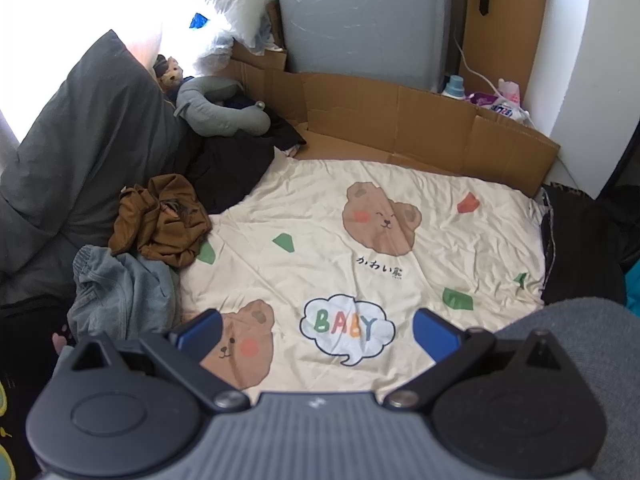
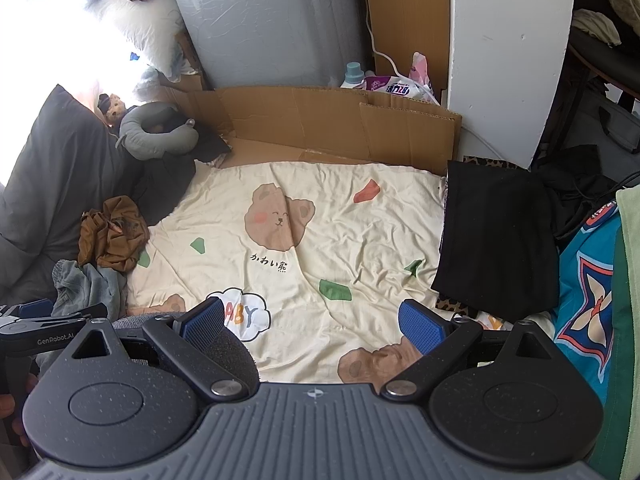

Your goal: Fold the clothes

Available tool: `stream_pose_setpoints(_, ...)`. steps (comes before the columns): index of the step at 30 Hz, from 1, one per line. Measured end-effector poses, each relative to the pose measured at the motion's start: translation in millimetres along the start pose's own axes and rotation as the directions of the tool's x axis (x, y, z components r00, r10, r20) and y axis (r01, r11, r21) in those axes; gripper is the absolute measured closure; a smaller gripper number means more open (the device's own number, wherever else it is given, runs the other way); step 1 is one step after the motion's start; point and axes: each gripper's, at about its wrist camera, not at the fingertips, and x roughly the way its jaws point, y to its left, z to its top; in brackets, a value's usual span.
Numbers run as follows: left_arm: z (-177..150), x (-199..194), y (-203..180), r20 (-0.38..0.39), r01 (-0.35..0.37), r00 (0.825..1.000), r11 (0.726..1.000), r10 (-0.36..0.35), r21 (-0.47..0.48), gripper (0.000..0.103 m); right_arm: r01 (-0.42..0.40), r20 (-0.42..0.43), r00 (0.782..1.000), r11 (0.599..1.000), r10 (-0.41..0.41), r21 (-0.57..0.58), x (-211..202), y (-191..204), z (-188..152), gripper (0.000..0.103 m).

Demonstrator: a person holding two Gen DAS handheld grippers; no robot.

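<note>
A cream bedsheet (image 1: 360, 208) (image 2: 340, 224) with bear prints and a "BABY" bubble covers the bed. At its left edge lie a crumpled brown garment (image 1: 160, 220) (image 2: 112, 236) and a bunched blue-grey garment (image 1: 124, 292) (image 2: 88, 284). A folded black garment (image 2: 496, 240) rests on the sheet's right side, its edge showing as a dark strip (image 1: 580, 248) in the left wrist view. My left gripper (image 1: 318, 332) hovers open over the near sheet, holding nothing. My right gripper (image 2: 314, 320) is open too, empty, above the near edge. The left gripper's body (image 2: 36, 328) shows at far left.
A dark grey pillow (image 1: 80, 140) and grey neck pillow (image 1: 216, 108) sit at the left. Cardboard (image 1: 400, 120) lines the far edge before a grey panel (image 1: 360, 20). Bottles and packets (image 2: 380, 80) stand behind. A teal printed cloth (image 2: 588, 300) lies at right.
</note>
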Motion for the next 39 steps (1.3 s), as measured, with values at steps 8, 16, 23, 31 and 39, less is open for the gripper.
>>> stream_pose_setpoints(8, 1.4, 1.8, 1.1, -0.001, 0.013, 1.000, 1.000, -0.013, 0.001, 0.001, -0.002, 0.001, 1.000, 1.000, 0.002, 0.000, -1.1, 0.4, -0.9, 0.006)
stream_pose_setpoints(16, -0.4, 0.6, 4.2, 0.003, 0.019, 1.000, 1.000, -0.019, -0.002, 0.001, -0.002, 0.005, 1.000, 1.000, 0.002, 0.001, -0.6, 0.6, -2.3, 0.006)
stream_pose_setpoints(23, -0.8, 0.1, 3.2, 0.006, 0.022, 1.000, 1.000, -0.022, -0.002, 0.001, -0.002, 0.007, 1.000, 1.000, 0.002, 0.002, -1.0, -1.3, -2.1, 0.006)
stream_pose_setpoints(31, -0.4, 0.0, 1.5, 0.013, 0.019, 1.000, 1.000, -0.019, 0.005, 0.001, -0.001, 0.008, 1.000, 1.000, 0.001, 0.001, -0.9, -2.8, -1.0, 0.006)
stream_pose_setpoints(39, -0.8, 0.7, 4.8, 0.013, 0.024, 1.000, 1.000, -0.024, 0.005, 0.001, -0.005, 0.012, 1.000, 1.000, 0.005, 0.006, -0.9, -6.2, -1.1, 0.006)
